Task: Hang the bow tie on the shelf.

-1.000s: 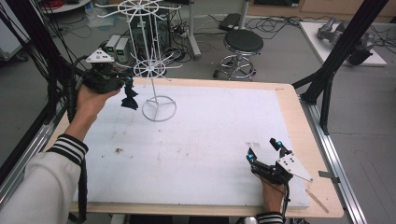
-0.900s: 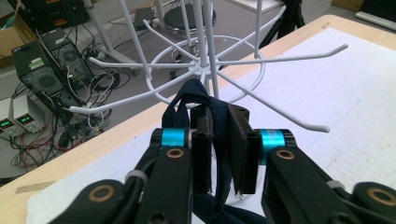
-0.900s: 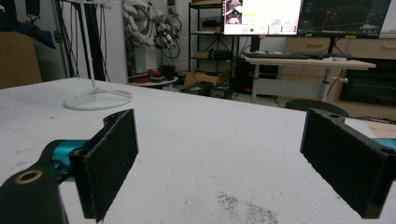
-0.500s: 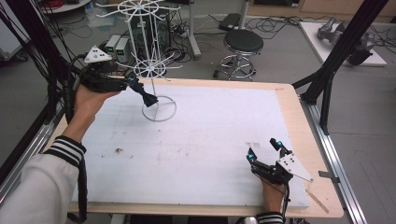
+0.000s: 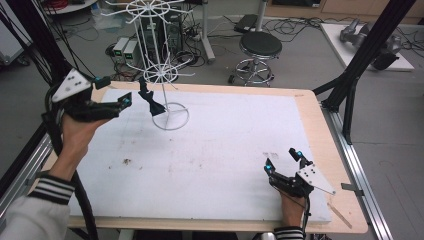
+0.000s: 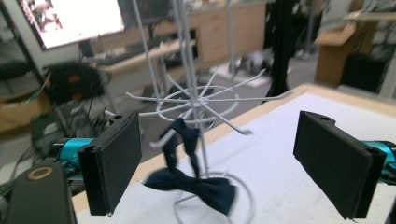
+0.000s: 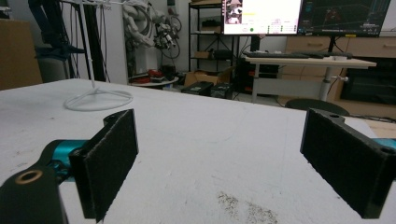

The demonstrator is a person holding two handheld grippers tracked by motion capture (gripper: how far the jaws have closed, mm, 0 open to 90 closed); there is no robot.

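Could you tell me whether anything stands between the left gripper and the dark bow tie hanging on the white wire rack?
Nothing visible does. The left gripper has its jaws open, and the bow tie hangs from a lower prong of the wire rack straight ahead, with open air between them. The rack's pole stands just behind the tie.

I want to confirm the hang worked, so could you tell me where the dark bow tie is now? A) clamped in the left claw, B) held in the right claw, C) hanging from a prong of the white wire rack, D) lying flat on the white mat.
C: the bow tie hangs by its strap from a lower prong of the wire rack, while the left claw stands open and apart from it.
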